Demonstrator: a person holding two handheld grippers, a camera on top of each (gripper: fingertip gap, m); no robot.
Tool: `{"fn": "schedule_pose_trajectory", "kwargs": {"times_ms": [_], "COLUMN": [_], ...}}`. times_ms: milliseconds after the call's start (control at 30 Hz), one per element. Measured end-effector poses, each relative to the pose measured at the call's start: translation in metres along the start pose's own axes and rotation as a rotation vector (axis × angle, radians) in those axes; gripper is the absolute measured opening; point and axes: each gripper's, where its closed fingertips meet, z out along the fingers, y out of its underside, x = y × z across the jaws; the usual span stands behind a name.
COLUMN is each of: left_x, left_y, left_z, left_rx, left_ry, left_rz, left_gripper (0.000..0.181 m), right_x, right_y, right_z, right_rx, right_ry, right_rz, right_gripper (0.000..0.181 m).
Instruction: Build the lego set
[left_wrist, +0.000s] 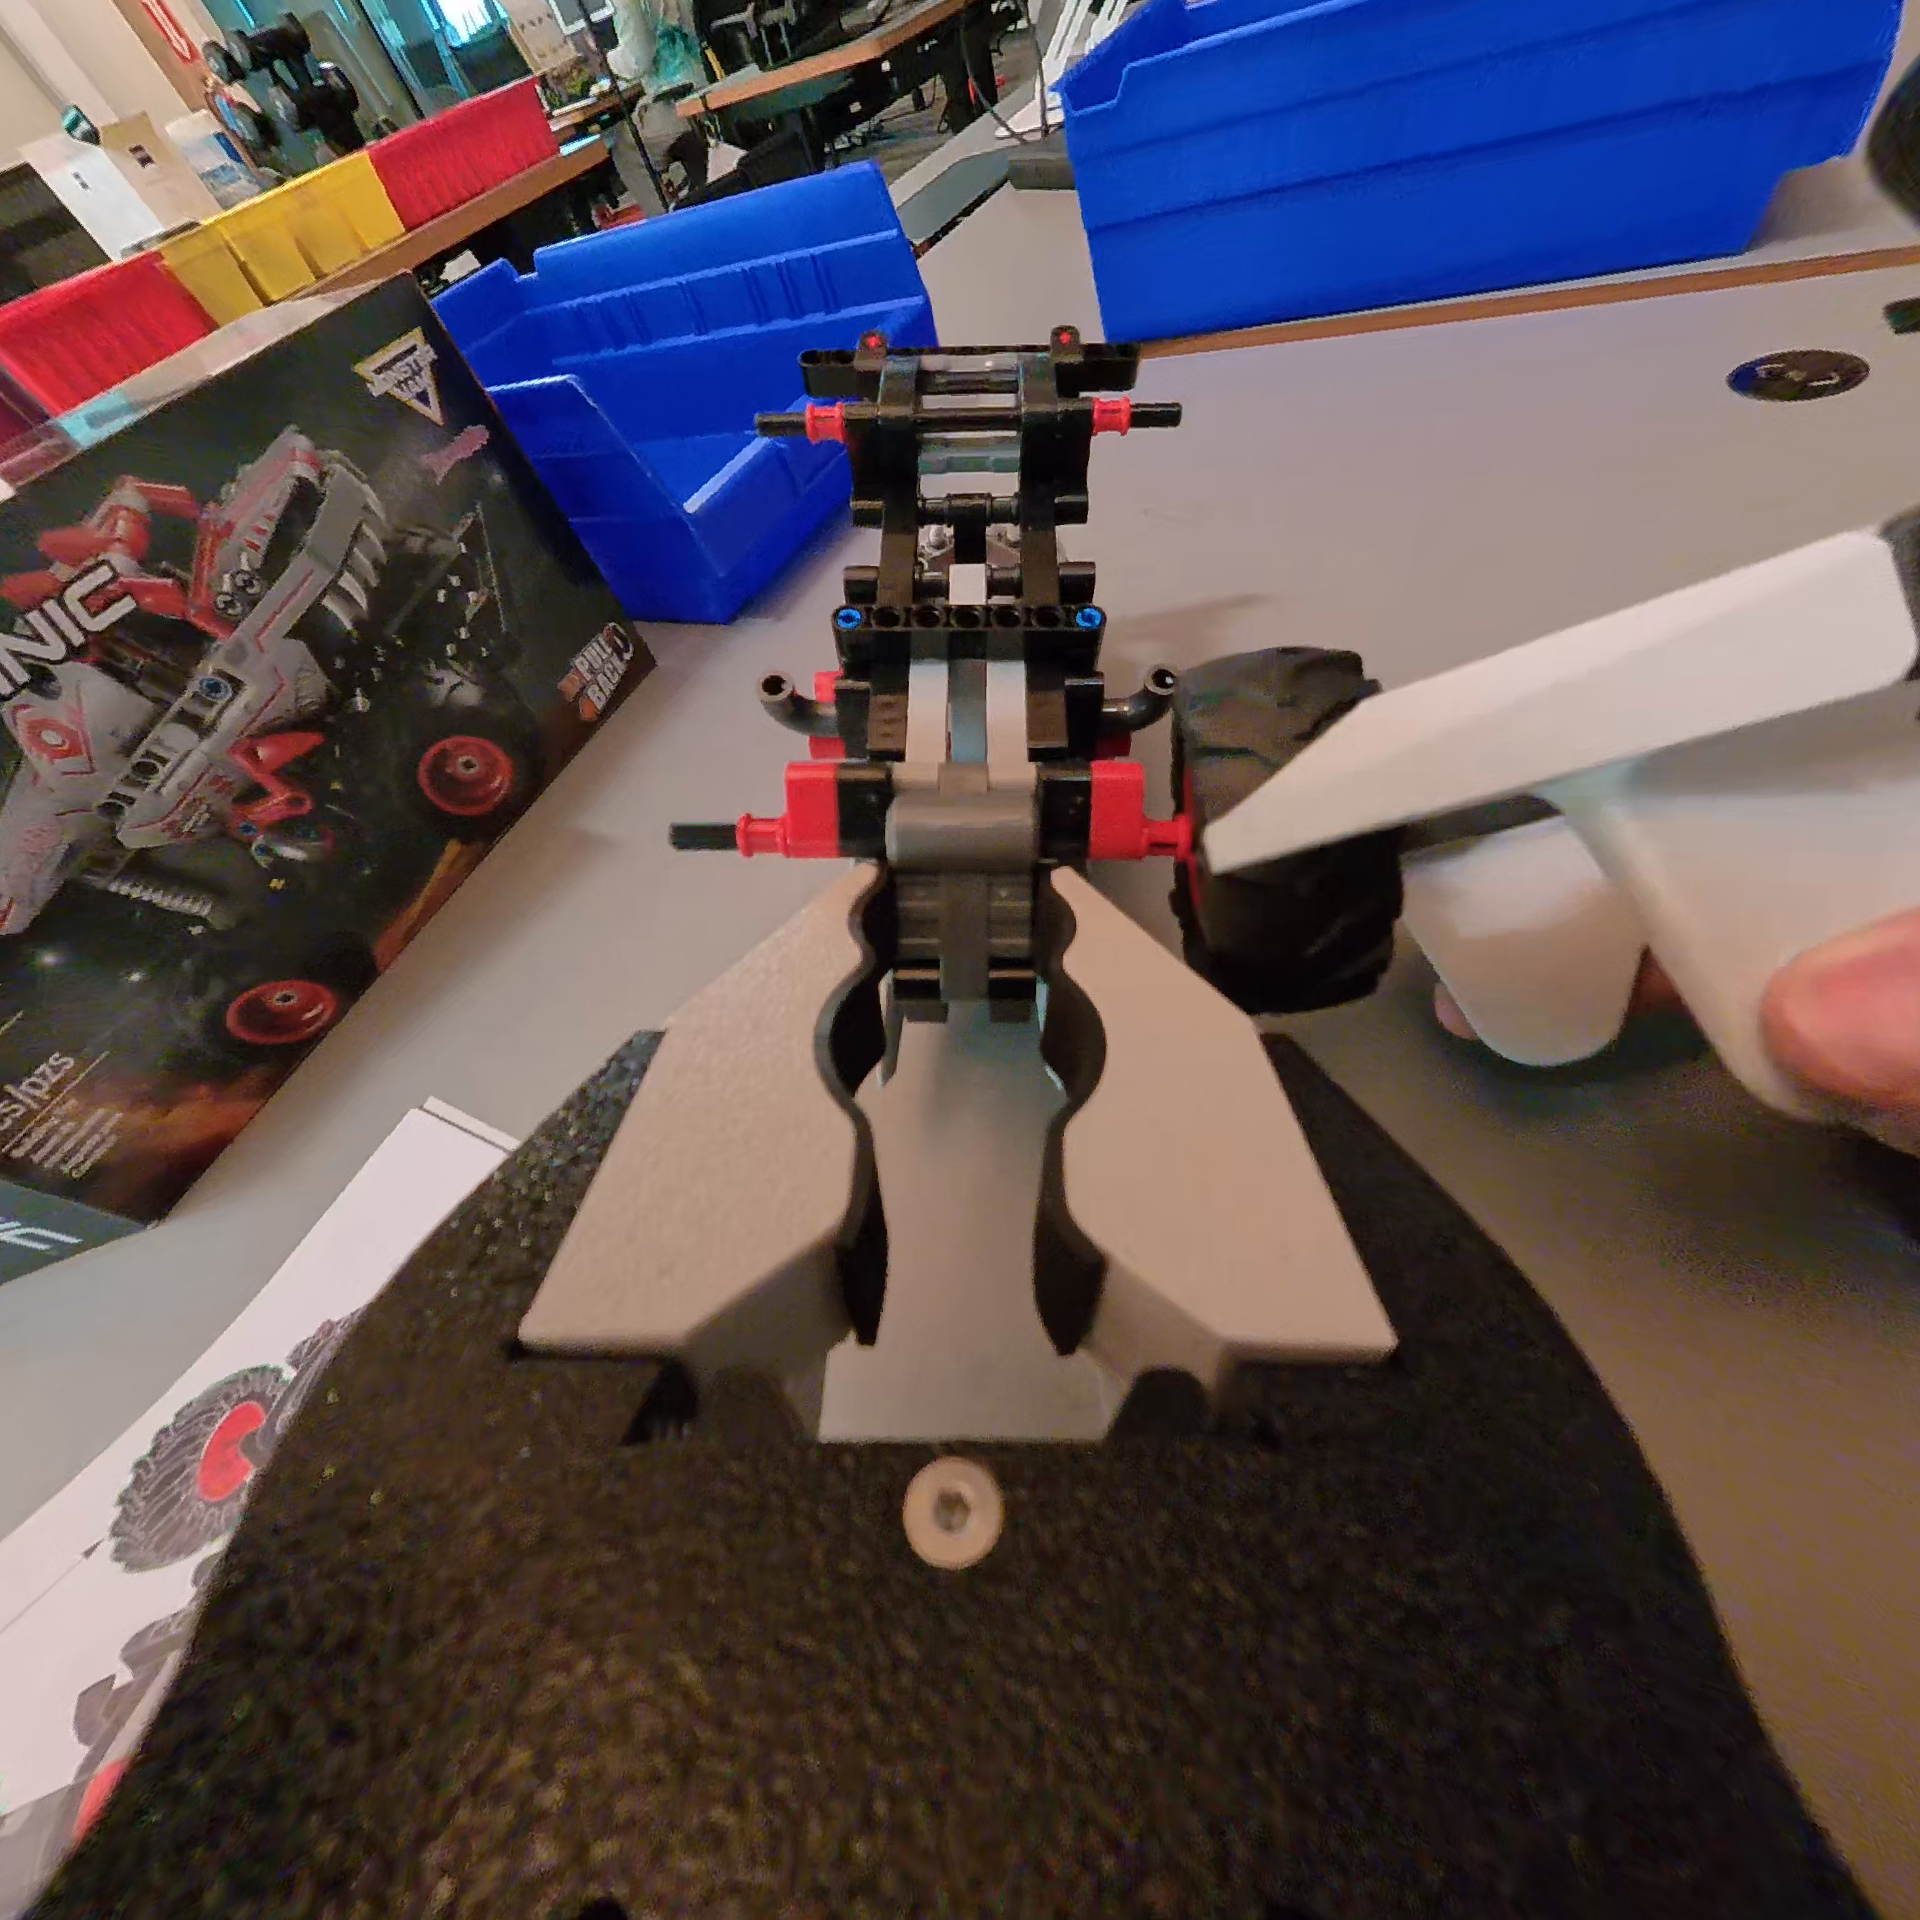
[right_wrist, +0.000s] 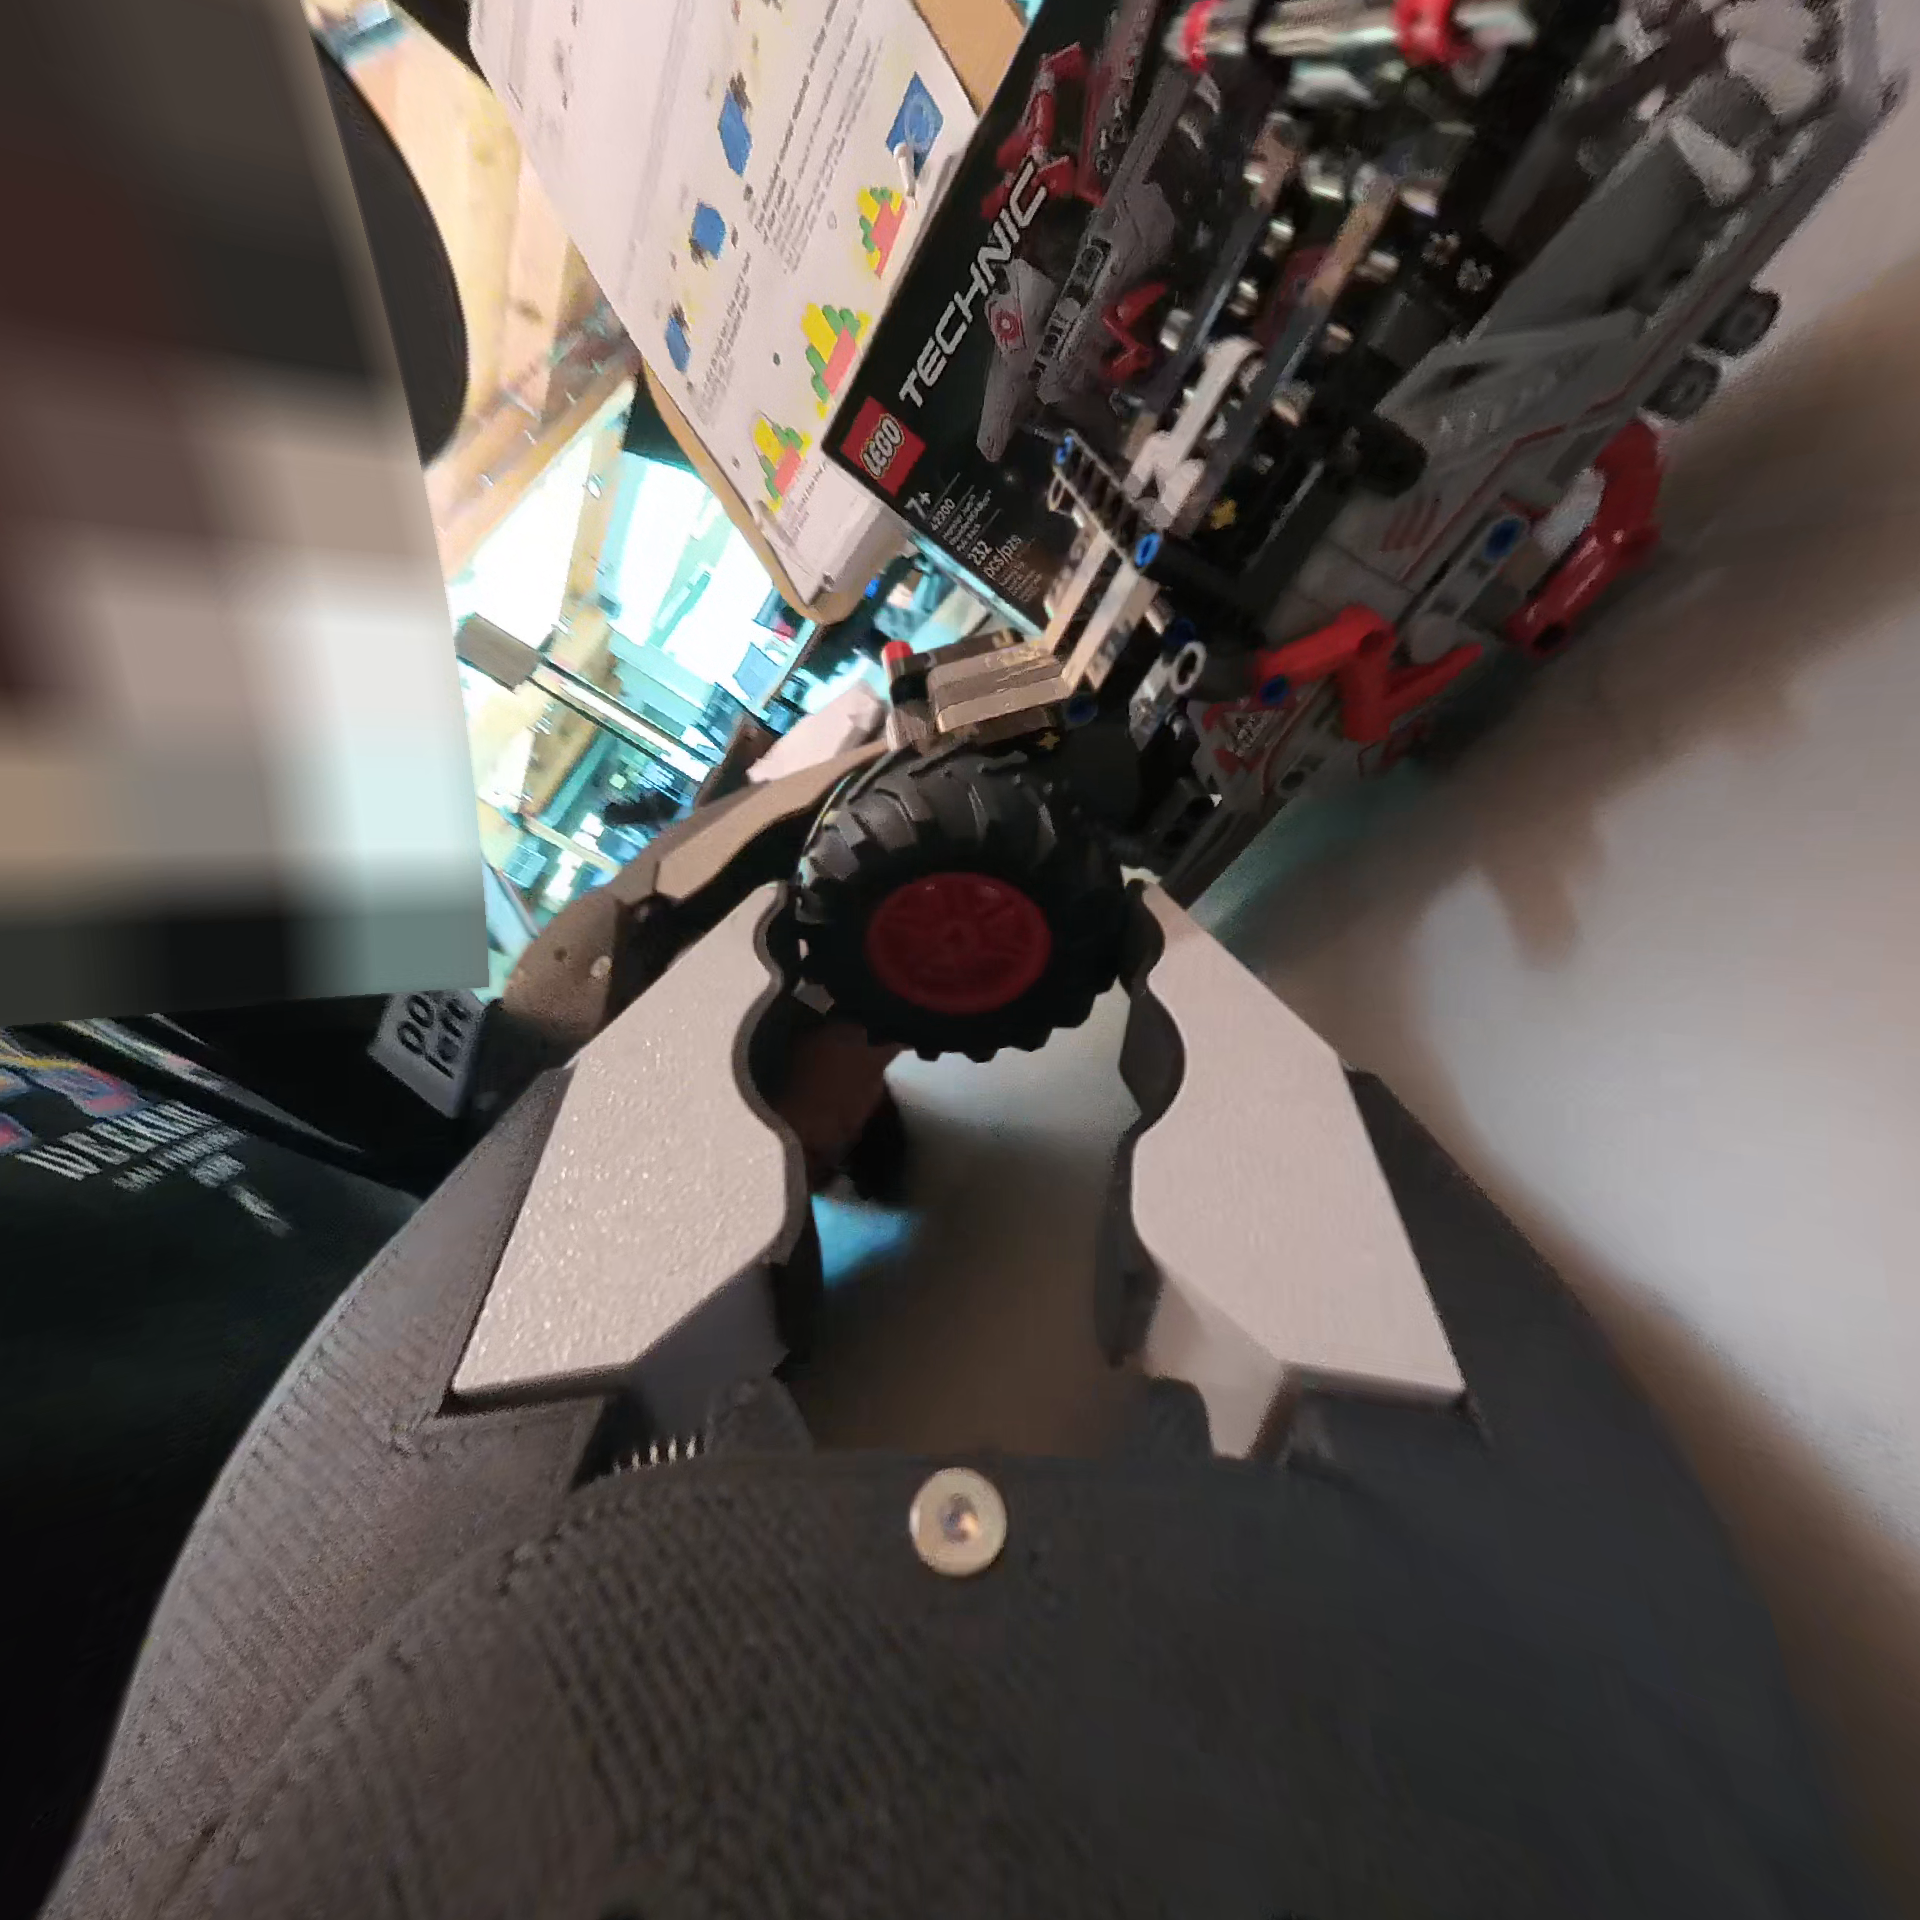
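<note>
Bright even indoor light, soft shadows on the table (left_wrist: 1455, 499). Heavy fisheye warp at the edges; right wrist view's smeared with motion blur.

Both wrist views look closely, from opposite sides, at the wheel (left_wrist: 1288, 831).

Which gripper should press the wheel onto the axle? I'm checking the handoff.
Right: the right gripper already grips the wheel beside the axle, while the left gripper steadies the chassis.

one chassis (left_wrist: 961, 665), one wheel (left_wrist: 1283, 831), two blue bins (left_wrist: 707, 416), one box (left_wrist: 239, 727).
</note>
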Motion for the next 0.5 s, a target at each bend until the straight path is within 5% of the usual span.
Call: {"fn": "schedule_pose_trajectory", "kwargs": {"times_ms": [333, 500], "left_x": [-0.0034, -0.0039], "left_y": [0.0007, -0.0001], "left_z": [-0.0006, -0.0018], "left_rx": [-0.004, 0.005], "left_ry": [0.005, 0.004], "left_rz": [-0.045, -0.045], "left_gripper": [0.023, 0.023], "right_x": [0.0012, 0.0003], "right_y": [-0.005, -0.0038], "right_z": [0.0036, 0.0044], "right_rx": [-0.106, -0.11], "right_ry": [0.159, 0.142], "right_rz": [-0.454, -0.38], "right_gripper": [0.062, 0.062]}}
